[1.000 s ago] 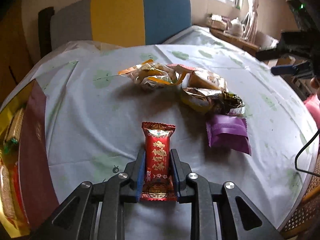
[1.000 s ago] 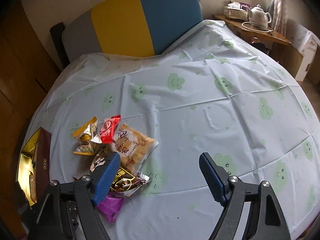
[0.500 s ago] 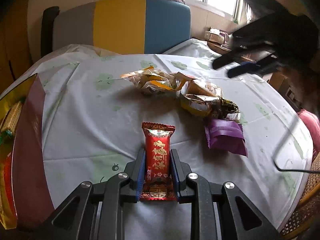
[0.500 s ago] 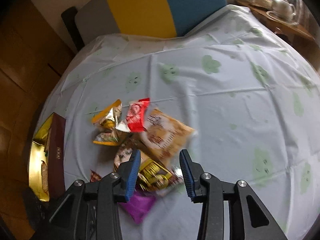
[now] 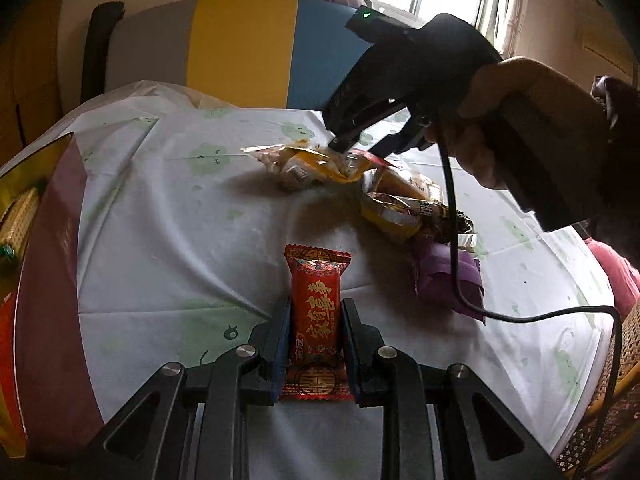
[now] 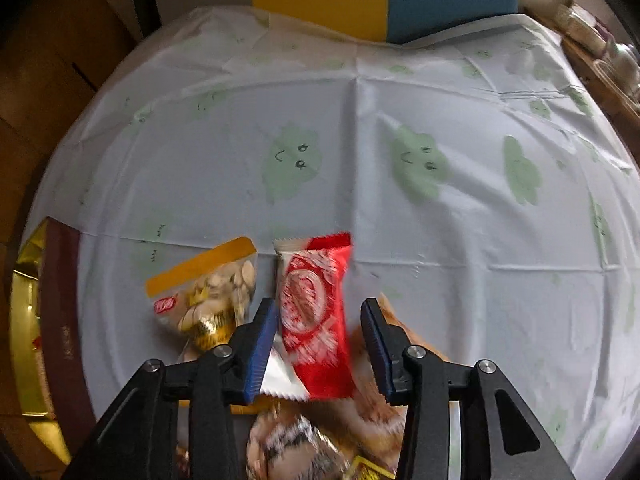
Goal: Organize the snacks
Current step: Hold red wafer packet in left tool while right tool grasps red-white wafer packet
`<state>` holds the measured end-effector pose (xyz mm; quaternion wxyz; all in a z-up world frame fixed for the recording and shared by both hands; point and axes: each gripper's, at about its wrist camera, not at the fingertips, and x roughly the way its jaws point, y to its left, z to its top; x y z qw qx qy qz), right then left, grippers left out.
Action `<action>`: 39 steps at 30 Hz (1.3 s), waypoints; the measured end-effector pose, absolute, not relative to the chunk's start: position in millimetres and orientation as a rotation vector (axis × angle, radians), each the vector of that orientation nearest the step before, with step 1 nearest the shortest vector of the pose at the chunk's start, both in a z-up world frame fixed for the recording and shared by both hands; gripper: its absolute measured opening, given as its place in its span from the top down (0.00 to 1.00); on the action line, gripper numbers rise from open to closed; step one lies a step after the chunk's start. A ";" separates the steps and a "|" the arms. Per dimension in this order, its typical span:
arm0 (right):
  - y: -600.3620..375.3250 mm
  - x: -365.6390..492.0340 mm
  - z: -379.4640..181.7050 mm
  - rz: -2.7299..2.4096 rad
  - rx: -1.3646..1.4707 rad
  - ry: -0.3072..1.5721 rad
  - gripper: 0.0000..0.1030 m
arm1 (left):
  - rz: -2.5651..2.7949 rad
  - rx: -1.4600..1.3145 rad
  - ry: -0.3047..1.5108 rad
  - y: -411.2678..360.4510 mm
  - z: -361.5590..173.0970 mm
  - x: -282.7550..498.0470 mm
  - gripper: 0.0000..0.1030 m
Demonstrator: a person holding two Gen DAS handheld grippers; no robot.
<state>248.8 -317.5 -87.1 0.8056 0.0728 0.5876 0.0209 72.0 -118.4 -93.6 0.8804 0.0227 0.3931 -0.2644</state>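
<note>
Snacks: red-gold packet [image 5: 316,312] is clamped mid-length in the left hand-held gripper [image 5: 315,320] over the bench's near edge; light, crinkly foil, slippery, crushable. Right hand-held gripper [image 6: 320,332] has its jaws apart astride a red-white packet [image 6: 314,312] atop the pile mid-bench; pinch its long sides. Seed bag [image 6: 208,296] crowds the left pad; gold box [image 6: 28,320] sits at the left edge.

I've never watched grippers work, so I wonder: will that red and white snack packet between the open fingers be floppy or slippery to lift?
The red and white packet looks glossy, so probably slick. Its crimped ends suggest a thin, light wrapper that may bend when the right gripper closes.
</note>
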 end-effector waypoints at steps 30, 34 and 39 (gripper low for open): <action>-424.9 126.7 -99.5 -0.133 0.176 1.283 0.63 | -0.543 0.073 0.852 -124.6 -89.4 76.3 0.78; -420.9 124.7 -101.7 -0.134 0.135 1.285 0.63 | -0.557 0.037 0.908 -120.7 -77.6 79.1 0.78; -402.4 124.3 -105.4 -0.133 0.106 1.286 0.63 | -0.544 -0.003 0.867 -101.1 -44.1 71.0 0.78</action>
